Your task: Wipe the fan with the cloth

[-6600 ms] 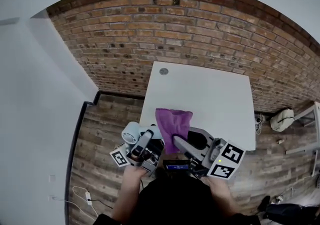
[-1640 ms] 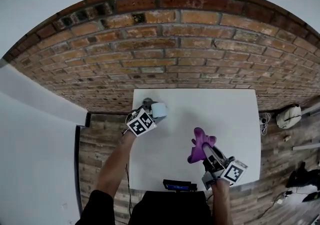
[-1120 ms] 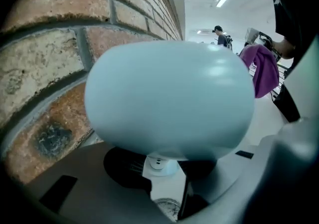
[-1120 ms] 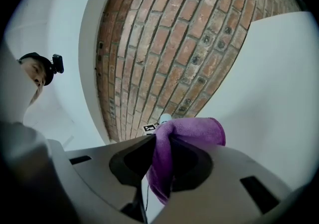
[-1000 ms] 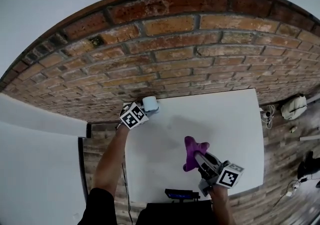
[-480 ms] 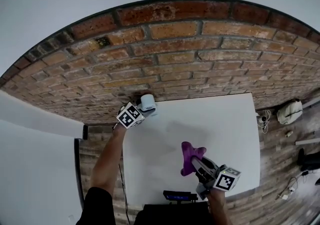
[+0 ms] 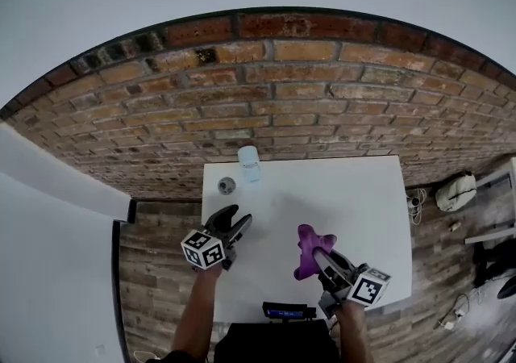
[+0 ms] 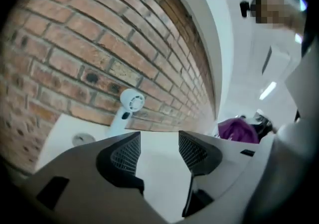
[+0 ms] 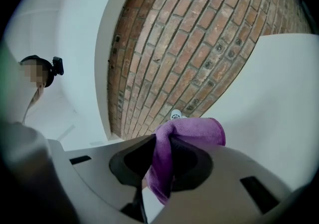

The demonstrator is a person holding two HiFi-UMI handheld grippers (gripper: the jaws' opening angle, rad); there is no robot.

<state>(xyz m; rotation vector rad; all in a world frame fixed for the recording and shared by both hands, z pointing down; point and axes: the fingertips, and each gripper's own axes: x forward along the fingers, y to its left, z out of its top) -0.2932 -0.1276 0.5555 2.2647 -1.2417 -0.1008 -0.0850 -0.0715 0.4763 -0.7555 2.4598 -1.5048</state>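
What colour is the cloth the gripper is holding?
Purple. The cloth shows best in the right gripper view.

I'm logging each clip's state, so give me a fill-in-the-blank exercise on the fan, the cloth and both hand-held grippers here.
1. The right hand-held gripper is shut on a cloth coloured ____.
2. The left hand-held gripper has nothing between its jaws, which are ____ (open or shut).
3. The fan stands on the table at the edge by the ____ wall.
Missing words: purple; open; brick.
Note: the left jaws have just been opening.
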